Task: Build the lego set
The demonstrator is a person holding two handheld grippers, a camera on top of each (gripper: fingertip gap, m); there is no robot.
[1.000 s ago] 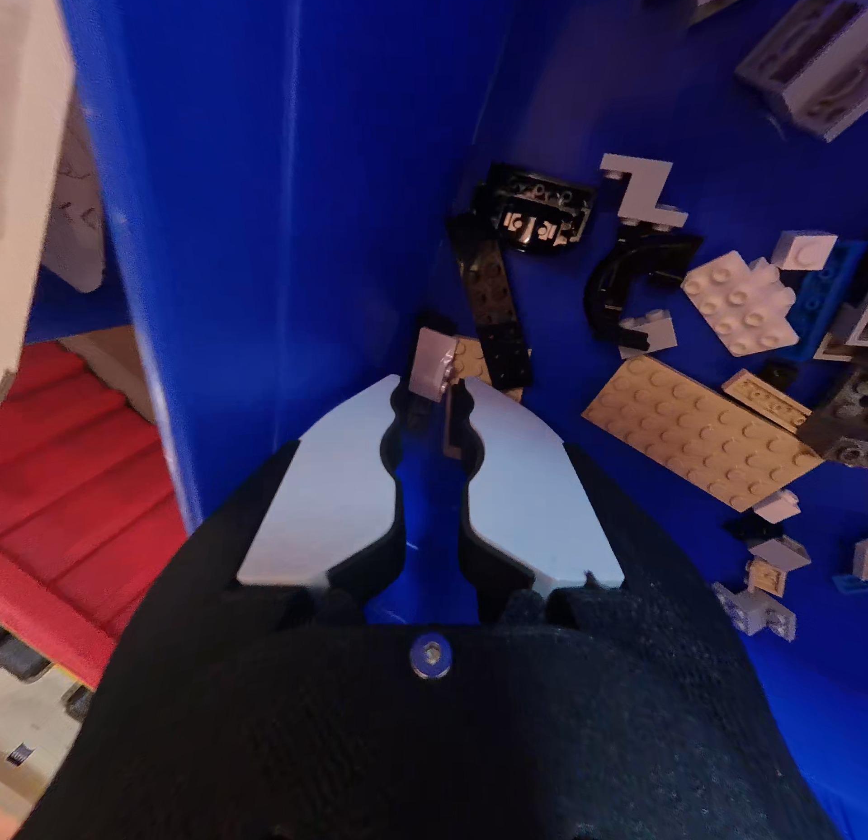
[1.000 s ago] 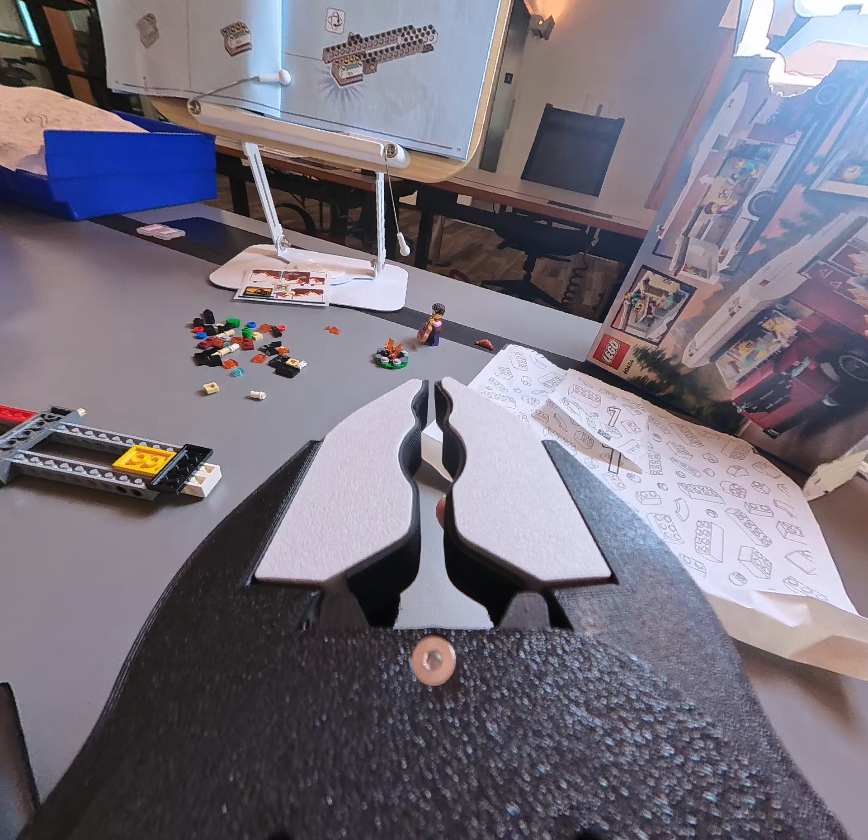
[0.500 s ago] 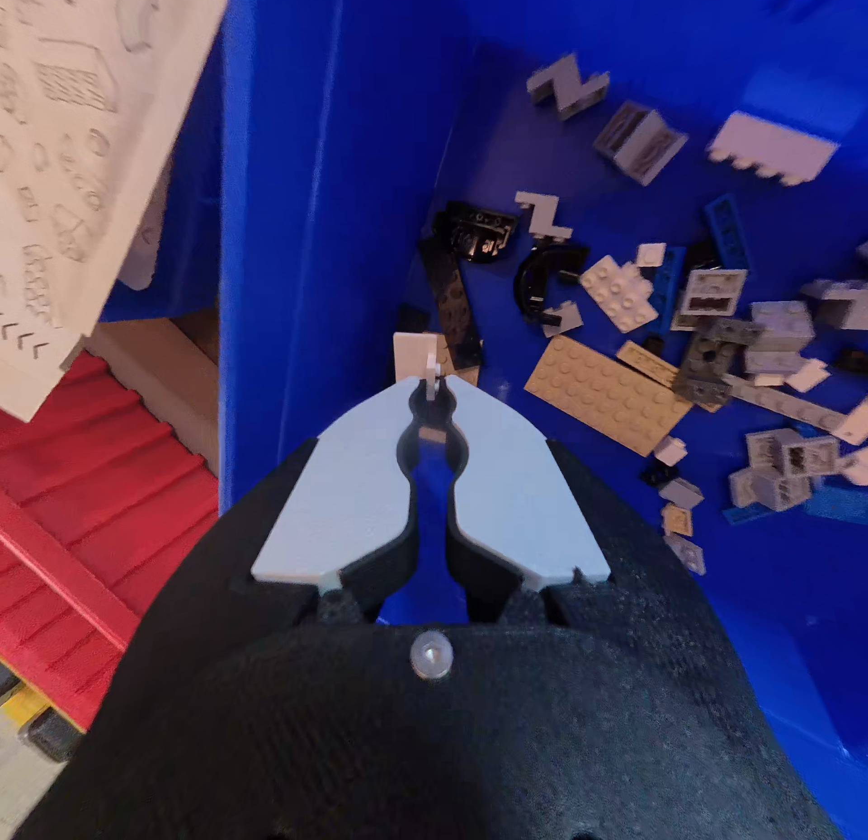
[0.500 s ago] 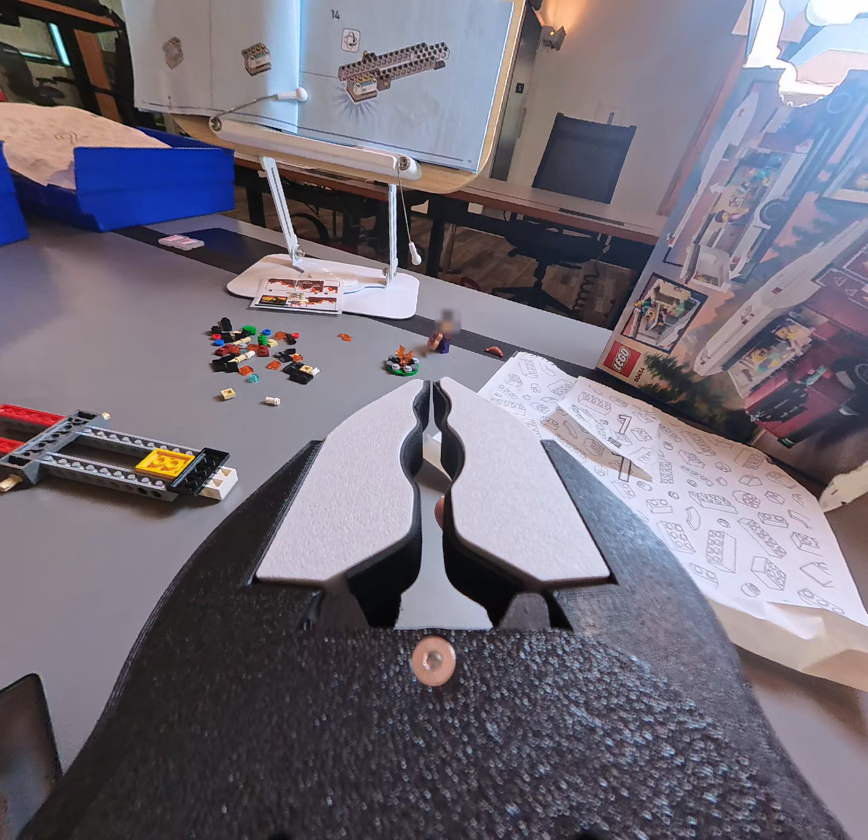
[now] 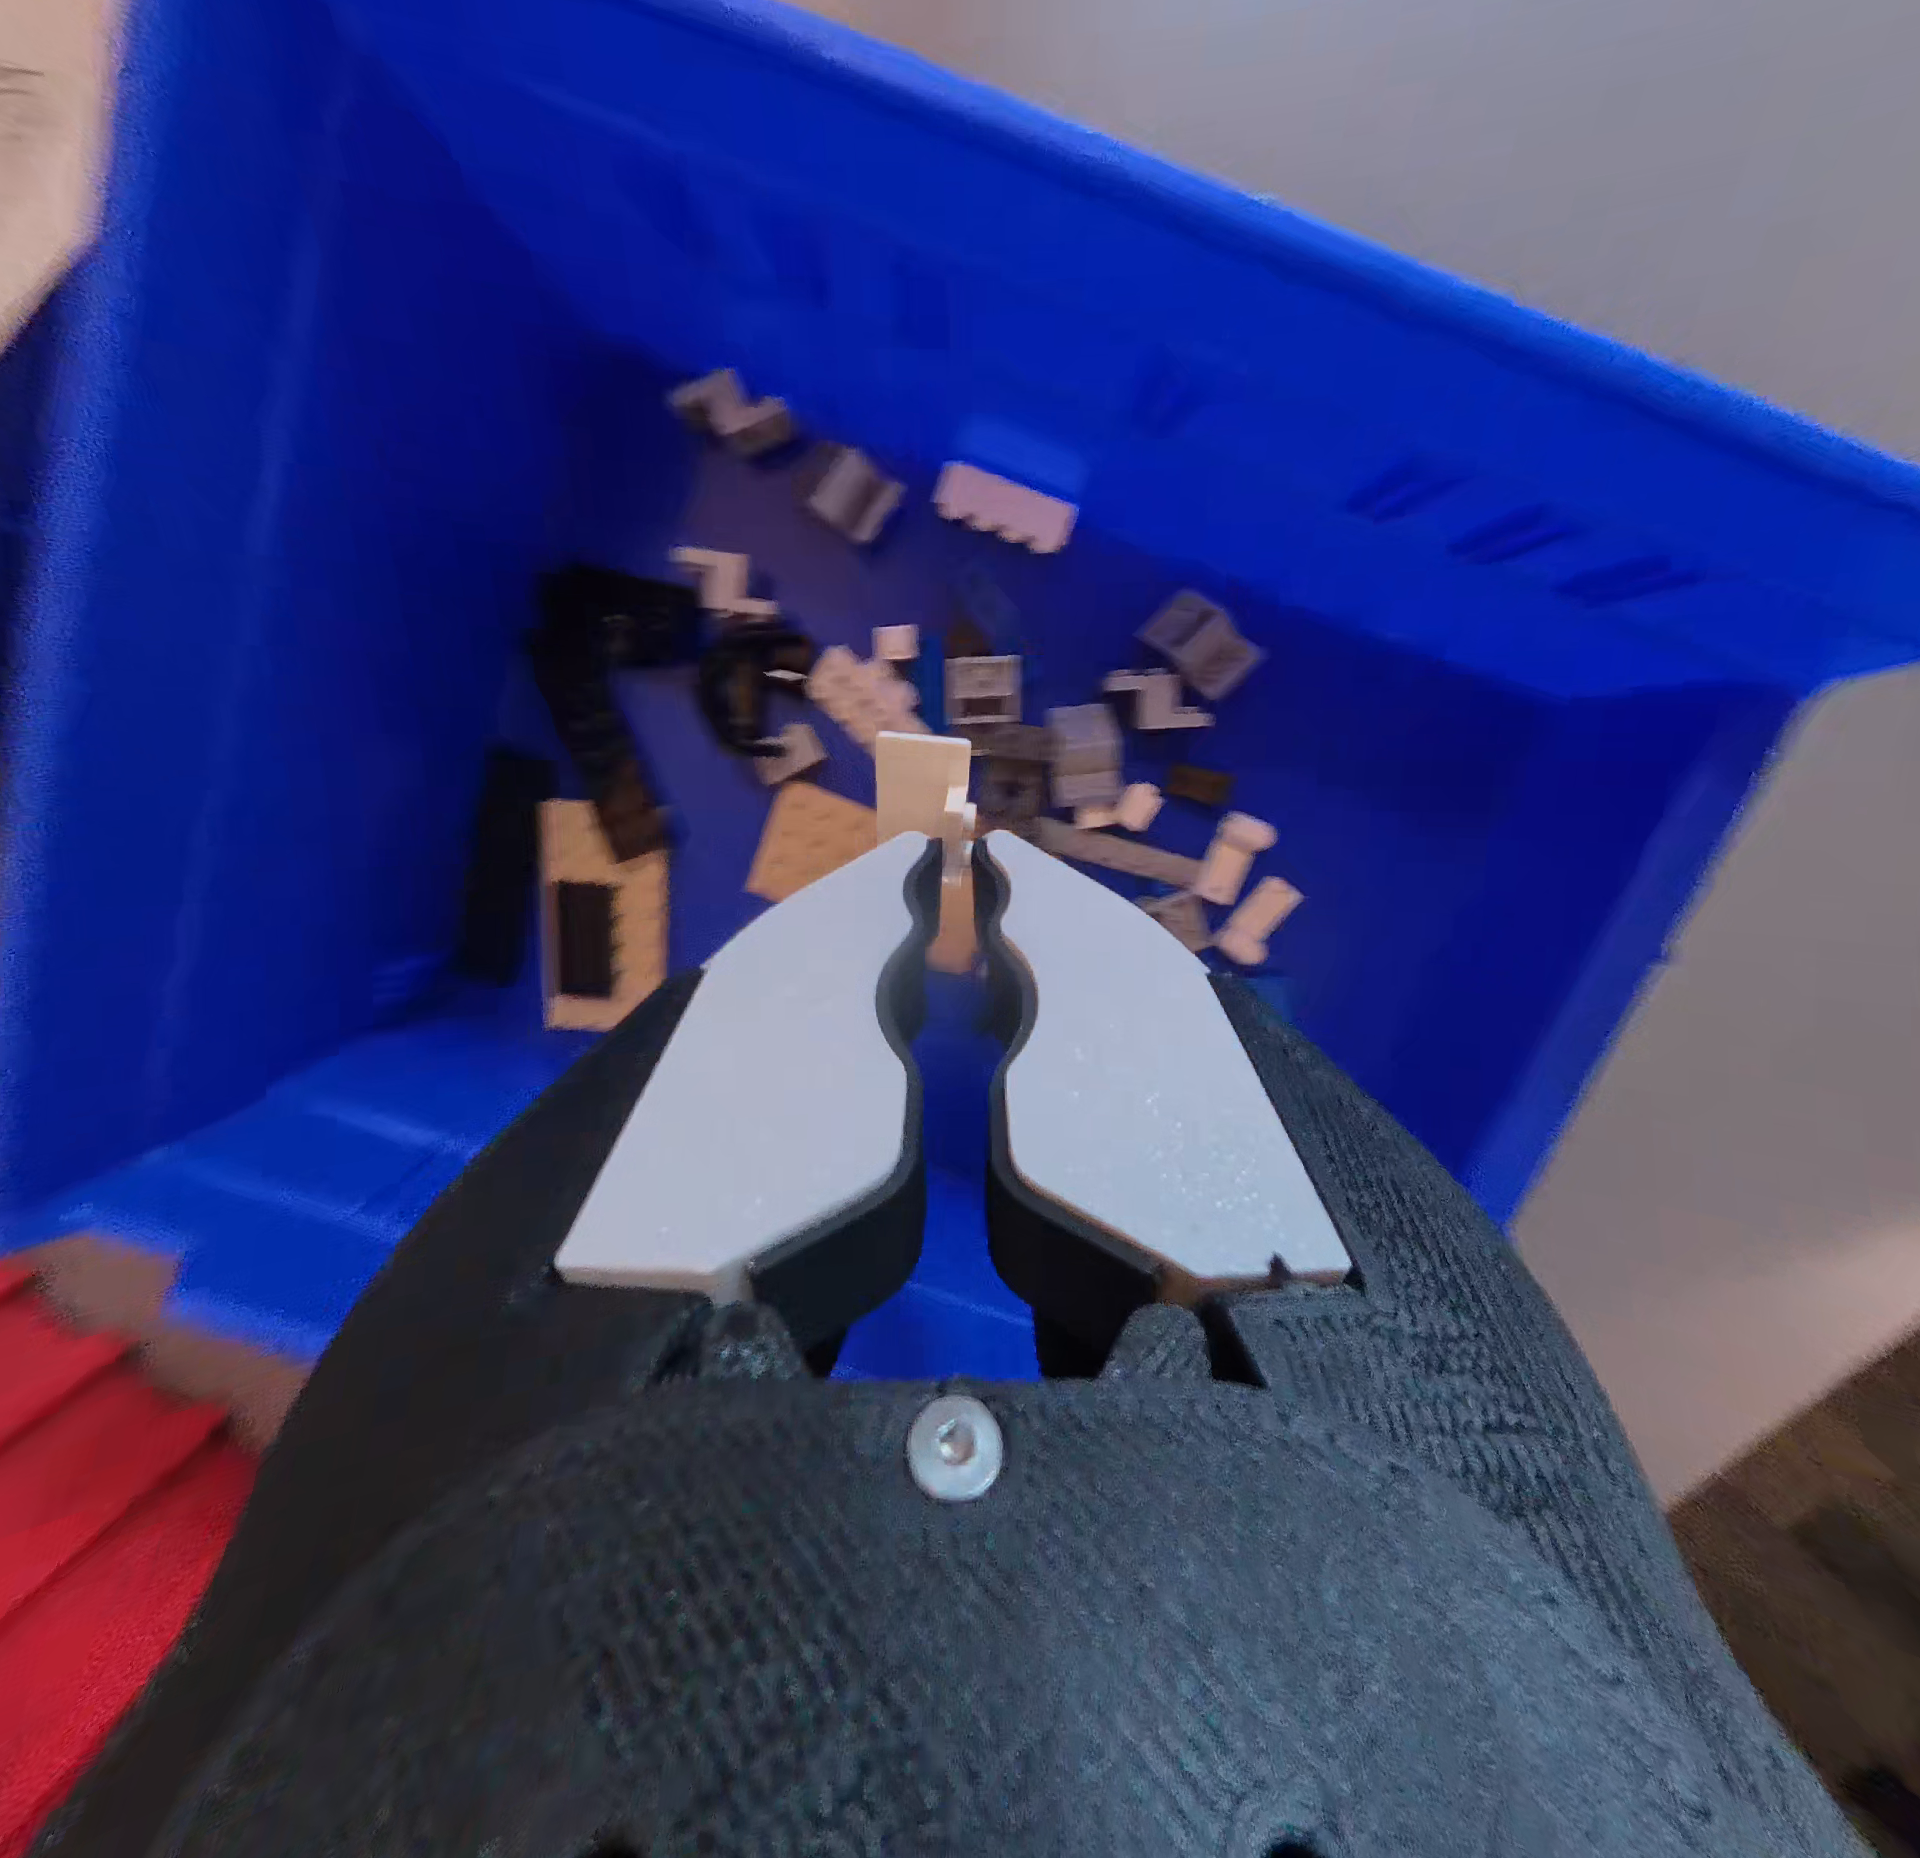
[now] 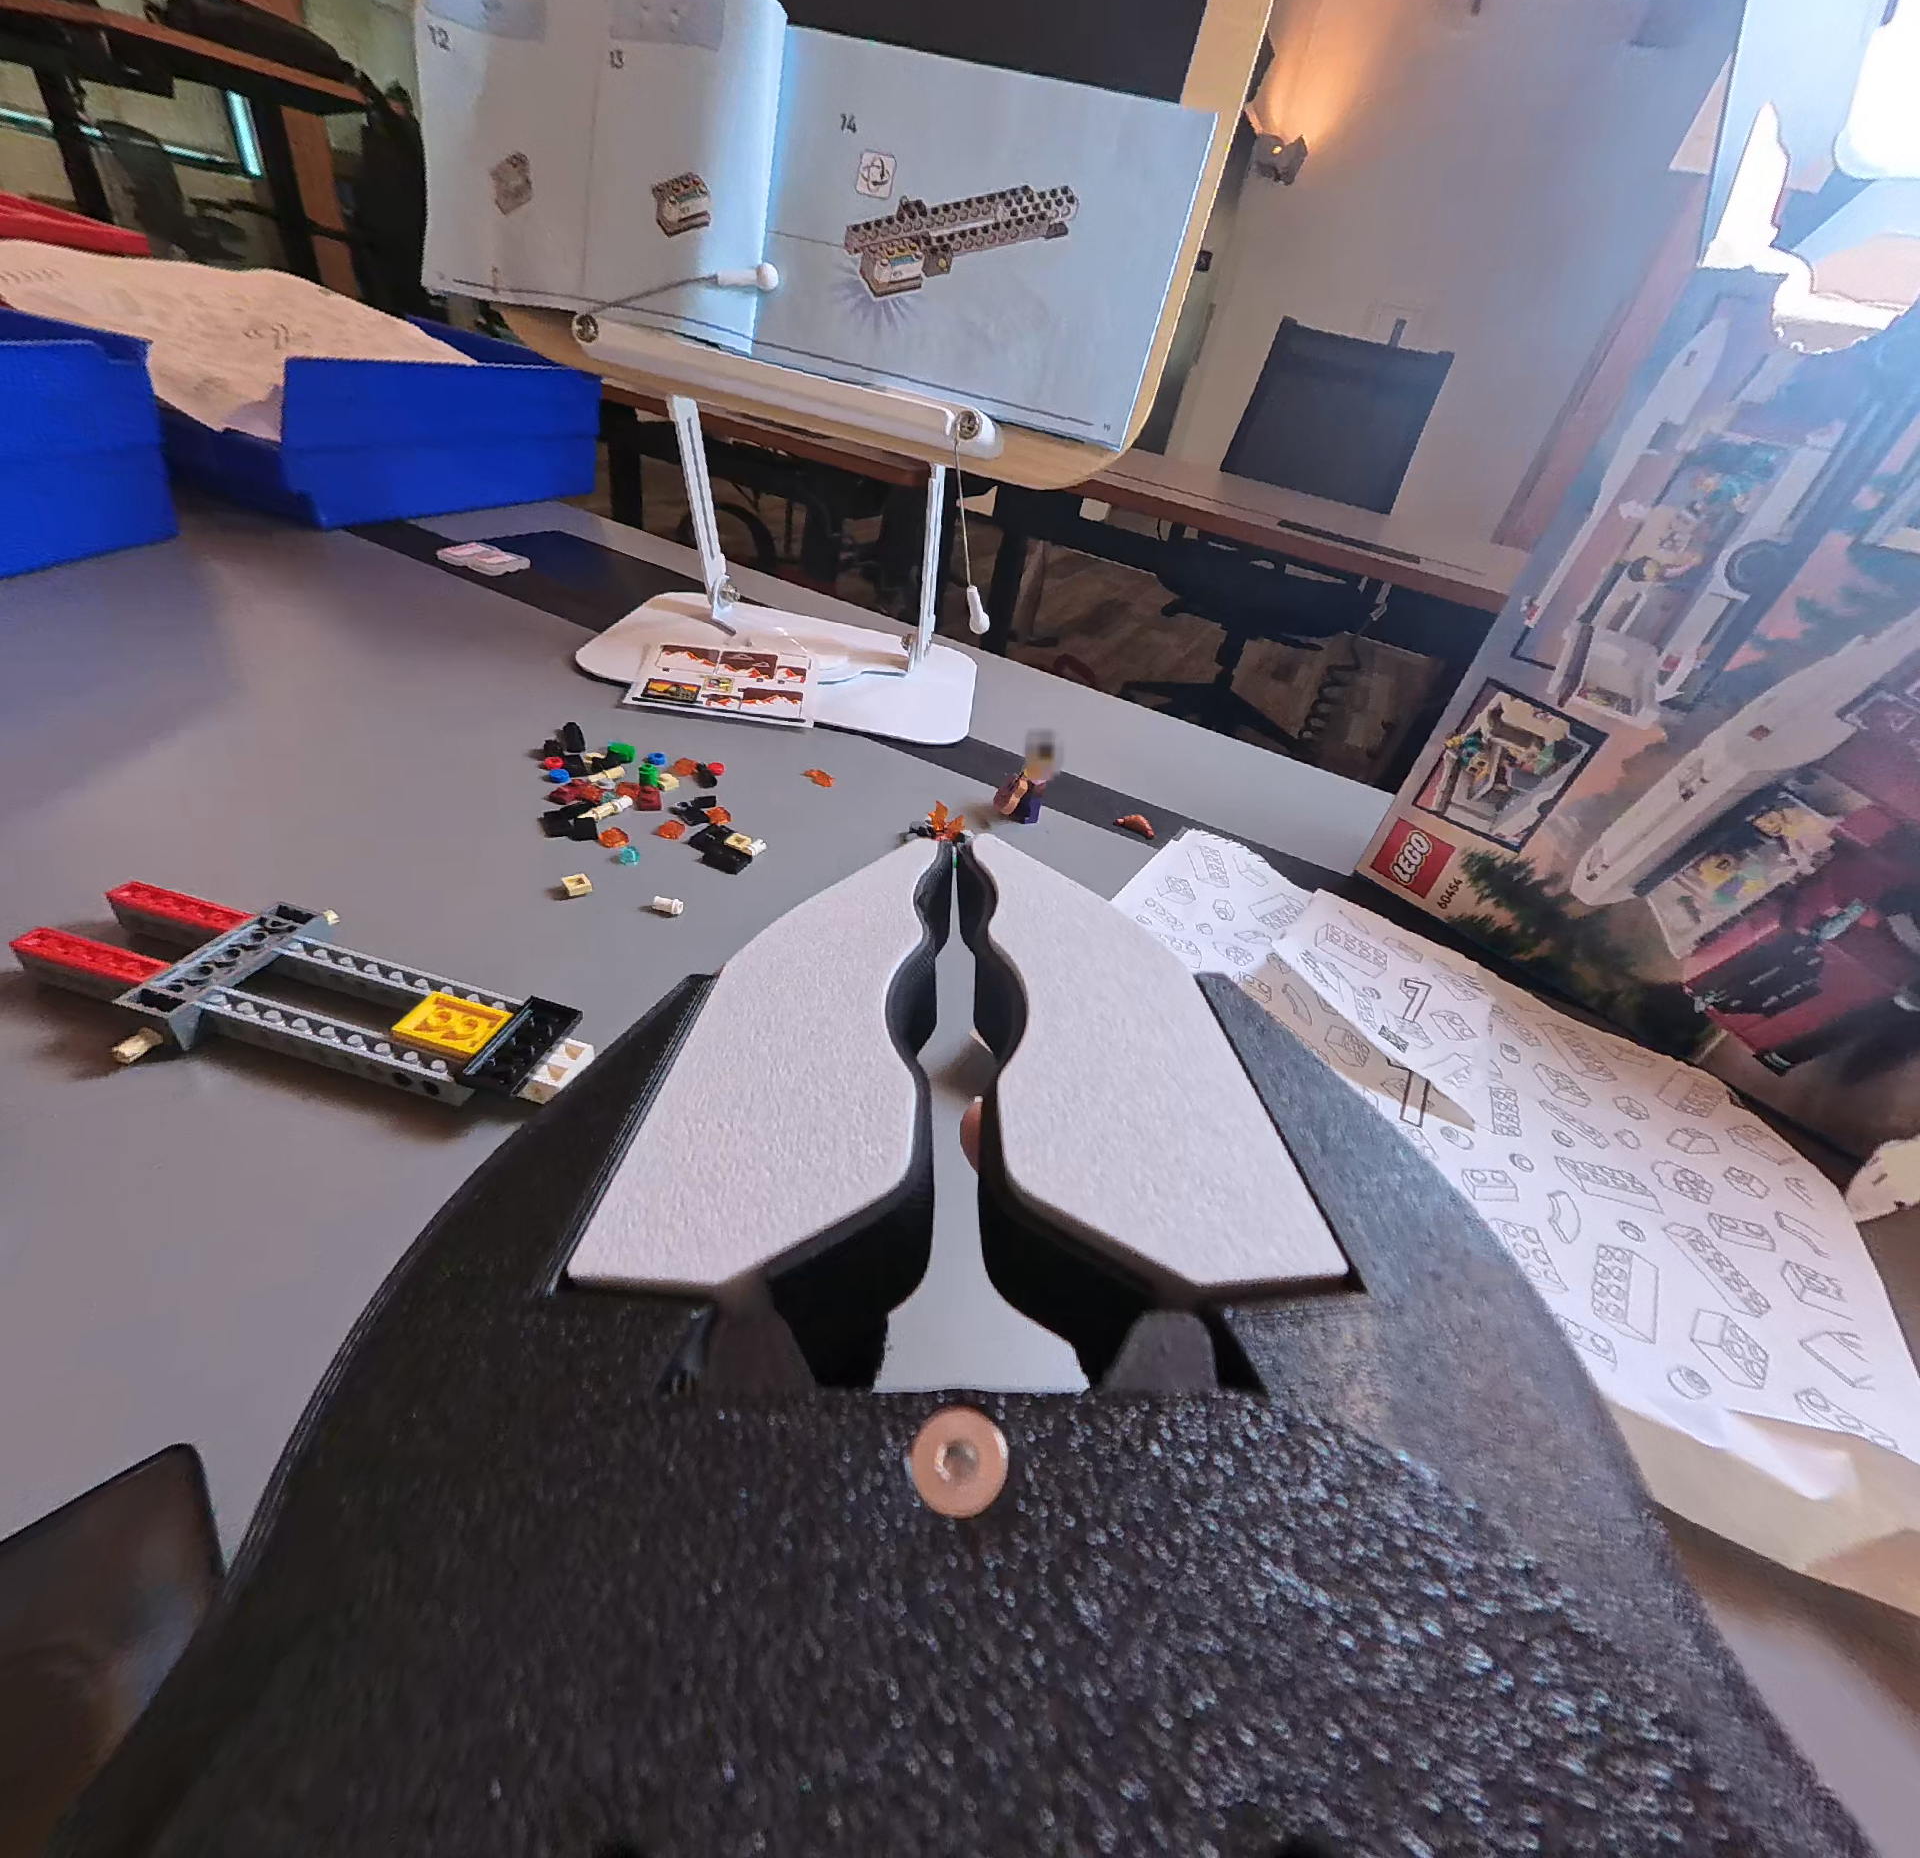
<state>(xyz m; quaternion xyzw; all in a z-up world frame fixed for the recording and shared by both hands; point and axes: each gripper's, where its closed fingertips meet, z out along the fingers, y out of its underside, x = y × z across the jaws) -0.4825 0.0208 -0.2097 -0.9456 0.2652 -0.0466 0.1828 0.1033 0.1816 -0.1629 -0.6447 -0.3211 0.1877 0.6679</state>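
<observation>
**Small white piece pinched above the blue bin; right tool closed over the table**

In the left wrist view, a small white flat lego piece (image 5: 923,782) is pinched at the tips of the left gripper (image 5: 954,852), whose grey fingers (image 5: 769,1070) are drawn almost together around the piece's lower edge. The piece is held upright above the inside of a blue plastic bin (image 5: 1195,281). On the bin floor, loose grey, black, tan and white lego parts (image 5: 997,686) are scattered, among them a tan studded plate (image 5: 805,842). The view is blurred, so finer detail of the piece cannot be made out.

In the right wrist view, the right gripper (image 6: 954,858) is seen with its tips pressed together and nothing visible between them. It is held above a grey table (image 6: 260,728). On the table to the left, a partly built grey lego frame with red beams and a yellow tile (image 6: 301,998) is laid flat. Farther off, a cluster of small coloured pieces (image 6: 644,800) is spread near a white stand carrying an open instruction booklet (image 6: 810,219). To the right, a printed white paper bag (image 6: 1538,1133) lies beside the lego set's upright box (image 6: 1714,717).
</observation>
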